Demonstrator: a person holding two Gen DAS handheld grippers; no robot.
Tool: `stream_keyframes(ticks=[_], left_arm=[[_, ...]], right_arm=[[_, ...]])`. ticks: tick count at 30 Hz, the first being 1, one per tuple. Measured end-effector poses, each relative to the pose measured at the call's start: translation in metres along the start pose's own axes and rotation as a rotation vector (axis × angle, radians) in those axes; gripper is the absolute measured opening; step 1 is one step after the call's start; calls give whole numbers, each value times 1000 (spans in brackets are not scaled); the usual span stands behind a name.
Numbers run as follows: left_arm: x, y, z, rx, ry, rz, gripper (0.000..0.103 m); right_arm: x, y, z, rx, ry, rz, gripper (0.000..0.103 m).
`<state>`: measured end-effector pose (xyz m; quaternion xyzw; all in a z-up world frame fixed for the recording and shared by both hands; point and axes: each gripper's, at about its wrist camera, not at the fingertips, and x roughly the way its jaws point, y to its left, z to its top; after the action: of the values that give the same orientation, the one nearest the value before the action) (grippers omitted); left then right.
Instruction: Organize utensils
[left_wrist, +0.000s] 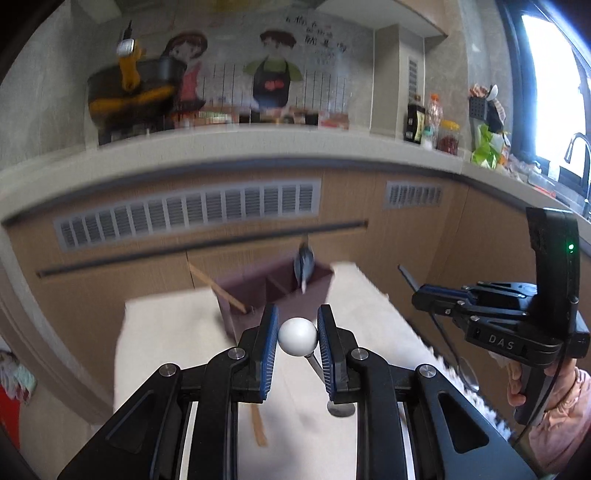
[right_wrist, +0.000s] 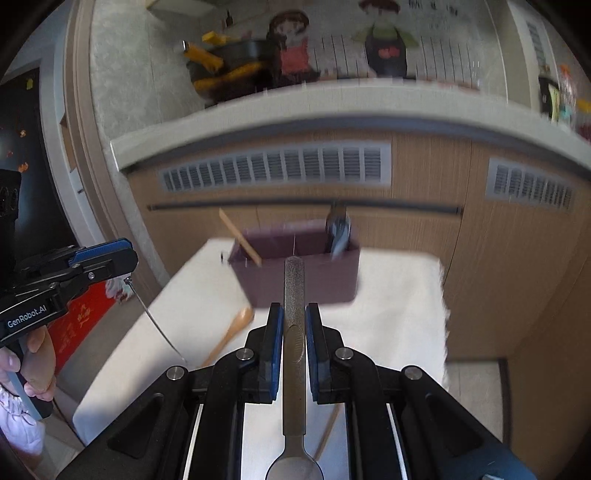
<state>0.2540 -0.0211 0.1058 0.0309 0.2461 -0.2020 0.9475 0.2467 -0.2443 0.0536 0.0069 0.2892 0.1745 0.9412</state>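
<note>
Fingers pinch both loads — white ball-ended metal spoon (left_wrist: 297, 336) left, flat steel spoon (right_wrist: 294, 332) right — handles forward, probably for the dark purple divided caddy (right_wrist: 295, 269).

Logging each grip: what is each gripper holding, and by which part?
Left gripper: ball-ended spoon, by its thin stem just below the white ball. Right gripper: metal spoon, mid-handle.

I see organizer box (right_wrist: 295, 273) blurred; metal spoon (right_wrist: 294, 369) bowl cut by lower edge; shelf items unreadable.
</note>
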Motion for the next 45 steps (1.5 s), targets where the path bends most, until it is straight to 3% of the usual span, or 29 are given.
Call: stream_keyframes(ticks=[5, 9, 14, 20, 25, 29, 32, 36, 41, 45], left_arm=[[-5, 11, 66, 37, -143, 41, 22], [11, 26, 106, 39, -204, 62, 22], [41, 48, 121, 17, -206, 66, 22], [87, 67, 107, -8, -150, 67, 22], [123, 81, 88, -47, -85, 55, 22], [139, 85, 72, -80, -45, 29, 22], [139, 83, 57, -91, -27, -2, 22], [134, 73, 37, -100, 3, -19, 22], [115, 61, 22, -104, 18, -32, 22], [98, 50, 11, -93, 24, -36, 22]], right_arm=[[-29, 3, 82, -51, -235, -61, 10], [-27, 7, 131, -74, -358, -77, 11], [6, 8, 152, -97, -395, -79, 11], [70, -1, 152, -86, -353, -103, 11], [114, -14, 141, -69, -274, -110, 10], [124, -23, 127, -72, -206, -117, 10], [124, -30, 109, -74, -99, -107, 10], [120, -41, 63, -53, 51, -115, 12], [126, -49, -24, 8, 310, -111, 13], [131, -44, -75, 54, 430, -66, 13]])
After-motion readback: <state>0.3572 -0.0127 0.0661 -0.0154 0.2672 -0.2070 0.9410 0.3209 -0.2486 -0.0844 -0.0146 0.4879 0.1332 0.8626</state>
